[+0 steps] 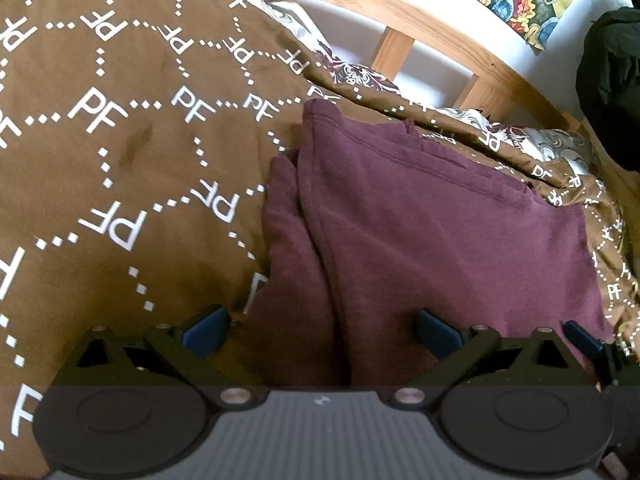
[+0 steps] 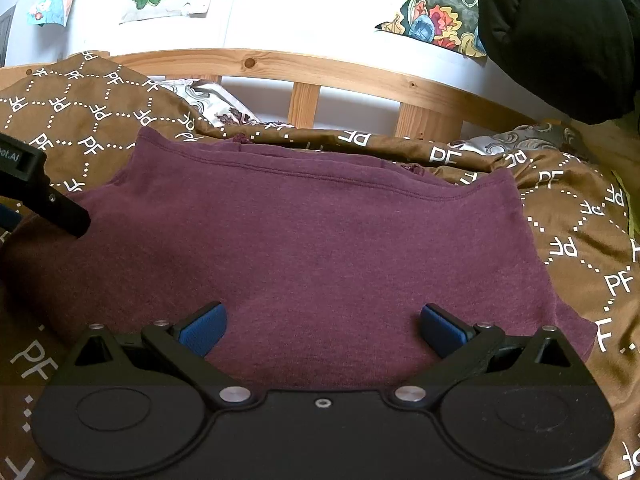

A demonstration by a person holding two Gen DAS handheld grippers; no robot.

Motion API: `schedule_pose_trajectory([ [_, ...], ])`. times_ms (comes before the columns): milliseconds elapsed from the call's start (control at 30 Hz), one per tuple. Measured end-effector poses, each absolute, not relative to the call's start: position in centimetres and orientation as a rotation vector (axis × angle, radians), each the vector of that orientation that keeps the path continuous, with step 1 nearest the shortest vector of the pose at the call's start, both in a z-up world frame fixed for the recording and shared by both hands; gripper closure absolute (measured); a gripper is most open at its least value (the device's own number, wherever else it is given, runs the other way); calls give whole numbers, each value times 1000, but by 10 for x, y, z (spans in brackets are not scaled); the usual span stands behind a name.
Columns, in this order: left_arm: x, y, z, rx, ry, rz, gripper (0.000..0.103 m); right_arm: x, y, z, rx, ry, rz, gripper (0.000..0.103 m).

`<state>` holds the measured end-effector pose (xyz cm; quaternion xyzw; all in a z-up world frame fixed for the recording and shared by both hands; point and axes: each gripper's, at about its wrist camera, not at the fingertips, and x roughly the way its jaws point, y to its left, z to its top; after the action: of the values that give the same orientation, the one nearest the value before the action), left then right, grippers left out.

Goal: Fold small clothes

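Right wrist view: my right tongs (image 2: 322,330) and left tongs (image 1: 320,330) gape empty over the maroon T-shirt (image 2: 312,248), partly folded on the bed's brown duvet (image 1: 120,140); folds remain, I judge.

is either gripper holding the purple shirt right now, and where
Neither. The left gripper and right gripper are both open above the purple shirt, nothing between their fingers.

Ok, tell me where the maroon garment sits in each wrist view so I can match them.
Left wrist: maroon garment fills centre and right, folds at its left edge, open left gripper over its near edge.
Right wrist: garment spans the centre, open right gripper over it.
Shared landmark: wooden bed rail behind.
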<state>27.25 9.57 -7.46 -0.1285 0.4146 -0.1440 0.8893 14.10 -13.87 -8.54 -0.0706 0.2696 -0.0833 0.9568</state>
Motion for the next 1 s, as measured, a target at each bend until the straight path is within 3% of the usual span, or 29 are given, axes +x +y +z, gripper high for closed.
schedule_pose_trajectory([
  [233,278,88,-66,-274,882,-278,33,140,-138,-85,-144,546,-167,0],
  [400,278,77,-54,-226,890,-198,69,128,-142,-75,-101,495,-137,0],
  [500,279,69,-43,-213,886,-173,80,120,-143,-65,-103,450,-118,0],
  [1000,261,-44,43,-19,667,-369,86,81,-209,-6,-373,477,-206,1],
])
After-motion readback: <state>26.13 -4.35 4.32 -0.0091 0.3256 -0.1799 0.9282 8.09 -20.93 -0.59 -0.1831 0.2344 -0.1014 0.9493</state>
